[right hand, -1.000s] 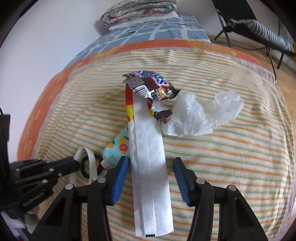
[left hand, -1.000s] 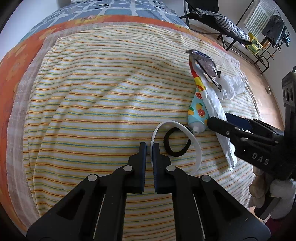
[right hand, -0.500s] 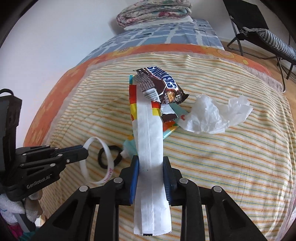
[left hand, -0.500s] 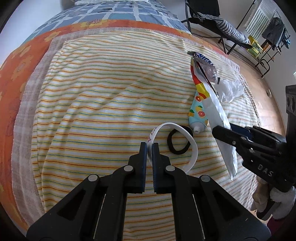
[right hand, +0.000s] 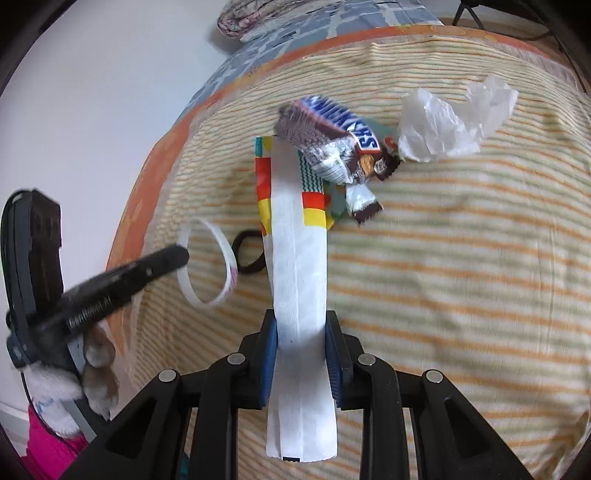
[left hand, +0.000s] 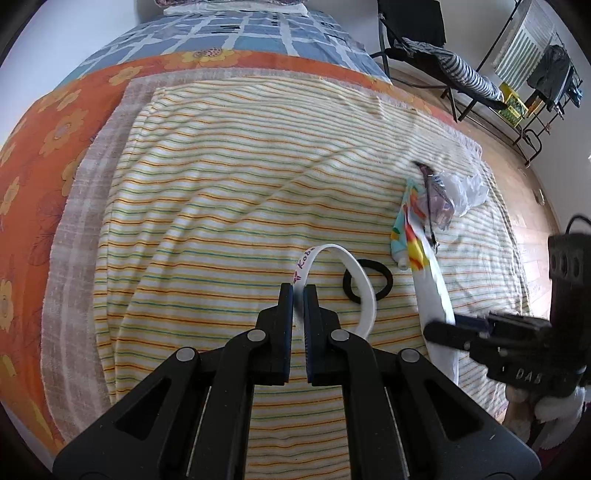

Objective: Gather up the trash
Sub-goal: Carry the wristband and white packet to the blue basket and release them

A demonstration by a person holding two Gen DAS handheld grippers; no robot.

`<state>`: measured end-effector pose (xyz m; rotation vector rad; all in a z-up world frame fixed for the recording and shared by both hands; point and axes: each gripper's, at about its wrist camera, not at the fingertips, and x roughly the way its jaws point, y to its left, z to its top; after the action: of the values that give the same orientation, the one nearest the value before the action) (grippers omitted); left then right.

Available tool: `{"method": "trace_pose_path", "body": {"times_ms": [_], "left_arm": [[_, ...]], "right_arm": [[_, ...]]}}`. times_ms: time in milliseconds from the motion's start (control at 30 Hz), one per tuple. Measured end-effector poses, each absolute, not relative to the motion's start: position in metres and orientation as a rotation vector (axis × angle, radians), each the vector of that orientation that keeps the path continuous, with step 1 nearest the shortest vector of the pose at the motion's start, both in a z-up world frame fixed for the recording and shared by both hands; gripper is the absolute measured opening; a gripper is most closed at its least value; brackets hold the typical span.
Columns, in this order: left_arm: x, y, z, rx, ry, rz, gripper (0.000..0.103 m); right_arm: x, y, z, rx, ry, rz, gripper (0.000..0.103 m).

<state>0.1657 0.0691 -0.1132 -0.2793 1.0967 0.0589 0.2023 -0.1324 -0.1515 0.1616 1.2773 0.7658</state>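
Right gripper (right hand: 301, 350) is clamped on the white wrapper (right hand: 299, 266), pads pressing its long edges. The strip arches up from the jaws and its coloured far end is off the blanket (right hand: 461, 258). A Snickers wrapper (right hand: 332, 140) sits on that far end, apparently riding with it. Crumpled clear plastic (right hand: 454, 122) lies just beyond on the blanket, near the Snickers wrapper; contact unclear.

Left gripper (left hand: 298, 295) is closed tight on the white wristband (left hand: 354, 280), pinching one side of the loop; the rest of the loop stands out past the fingertips, above the blanket. Black hair tie (left hand: 365, 281) lies flat on the blanket behind the wristband. A small fruit-print tube (left hand: 399, 240) lies just right of the hair tie, beside the wrapper strip, cap toward the camera.

Striped blanket covers an orange floral sheet (left hand: 48, 129); blue checked cover (left hand: 236, 33) at the far end. Folding chair (left hand: 443, 59) and rack (left hand: 535, 85) stand on the wood floor to the right.
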Motion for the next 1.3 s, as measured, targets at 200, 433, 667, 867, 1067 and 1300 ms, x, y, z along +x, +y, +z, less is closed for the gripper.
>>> {"method": "trace_pose_path", "body": {"times_ms": [200,433,667,867,1067,1300], "left_arm": [[0.16,0.066,-0.104,-0.276,1.079,0.052,0.003],[0.143,0.058,-0.092,-0.244,1.057,0.044,0.003],[0.113,0.053,-0.08,-0.241,1.034,0.031,0.003],[0.082,0.045,-0.073,-0.209,1.015,0.017,0.003],[0.044,0.036,-0.073,-0.205,1.011,-0.013,0.003],[0.0,0.024,-0.082,-0.208,1.022,-0.052,0.003]], "right_arm": [[0.173,-0.134,-0.147,0.08,1.267,0.77,0.023],[0.149,-0.137,-0.138,0.024,1.227,0.77,0.023],[0.122,-0.146,-0.121,-0.004,1.166,0.766,0.023],[0.103,-0.156,-0.111,-0.014,1.13,0.746,0.023],[0.077,-0.168,-0.108,-0.015,1.104,0.733,0.023],[0.045,-0.174,-0.106,-0.036,1.063,0.737,0.023]]}}
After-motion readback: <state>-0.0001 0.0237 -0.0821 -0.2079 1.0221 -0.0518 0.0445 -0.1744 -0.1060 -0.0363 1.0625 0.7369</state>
